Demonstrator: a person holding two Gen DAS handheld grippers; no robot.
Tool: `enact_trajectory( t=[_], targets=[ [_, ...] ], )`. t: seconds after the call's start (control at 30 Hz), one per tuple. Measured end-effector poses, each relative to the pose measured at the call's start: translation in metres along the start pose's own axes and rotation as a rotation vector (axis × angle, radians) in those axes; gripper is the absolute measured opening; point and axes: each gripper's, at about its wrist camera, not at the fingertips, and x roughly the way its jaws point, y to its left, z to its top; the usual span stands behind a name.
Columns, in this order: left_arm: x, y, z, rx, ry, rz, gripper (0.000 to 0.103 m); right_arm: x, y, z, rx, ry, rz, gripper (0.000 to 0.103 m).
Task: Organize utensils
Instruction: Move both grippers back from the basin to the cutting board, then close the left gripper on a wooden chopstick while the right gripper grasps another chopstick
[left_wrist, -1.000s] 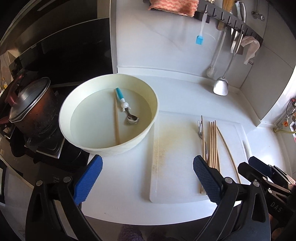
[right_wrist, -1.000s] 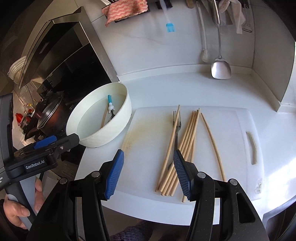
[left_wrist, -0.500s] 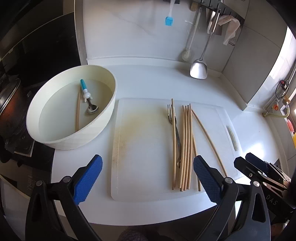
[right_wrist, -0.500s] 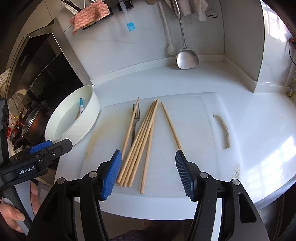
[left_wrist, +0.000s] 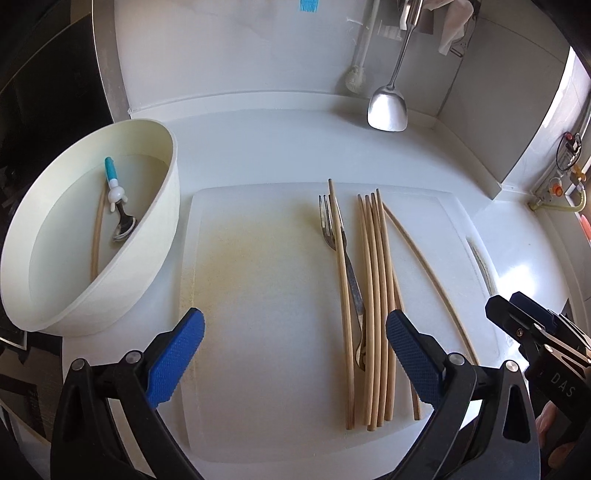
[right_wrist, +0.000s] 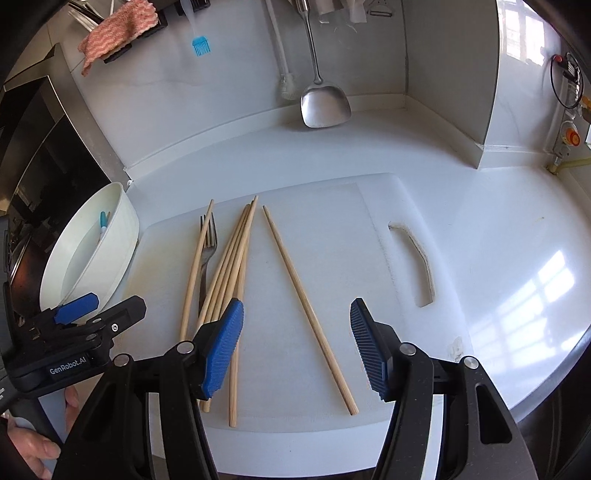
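A white counter (right_wrist: 461, 184) is carrying a white cutting board (right_wrist: 332, 229), with a cream bowl (left_wrist: 159, 229) standing just beside the board's left edge. Inside the bowl a blue-handled spoon (left_wrist: 118, 206) and one chopstick (left_wrist: 96, 236) are lying. On the board a bundle of chopsticks (left_wrist: 375, 288) is lying with its long axis running away from the cameras, a fork (left_wrist: 341, 251) tucked among its leftmost sticks, tines pointing to the far side. One single chopstick (right_wrist: 308, 310) is lying apart to the right, slanting from far left to near right. The right gripper (right_wrist: 295, 347) is hovering released, jaws spread wide, and is framing the near half of that single stick; it looks the nearer tool for it, with bare board on both sides giving room to close. The left gripper (left_wrist: 295, 354) is likewise hanging open over the board's near edge, its right pad just beside the bundle's near ends.
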Motion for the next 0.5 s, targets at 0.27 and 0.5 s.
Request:
enact_trajectory(
  t=[0.27, 0.5],
  targets=[
    [0.043, -0.006, -0.002, -0.060, -0.015, 0.039, 0.097, 0.044, -0.008, -0.001, -0.058, 0.015, 0.020, 0.058],
    [0.050, -0.012, -0.007, -0.043, -0.071, 0.118, 0.097, 0.060, -0.012, 0.000, -0.097, -0.011, 0.029, 0.058]
  ],
)
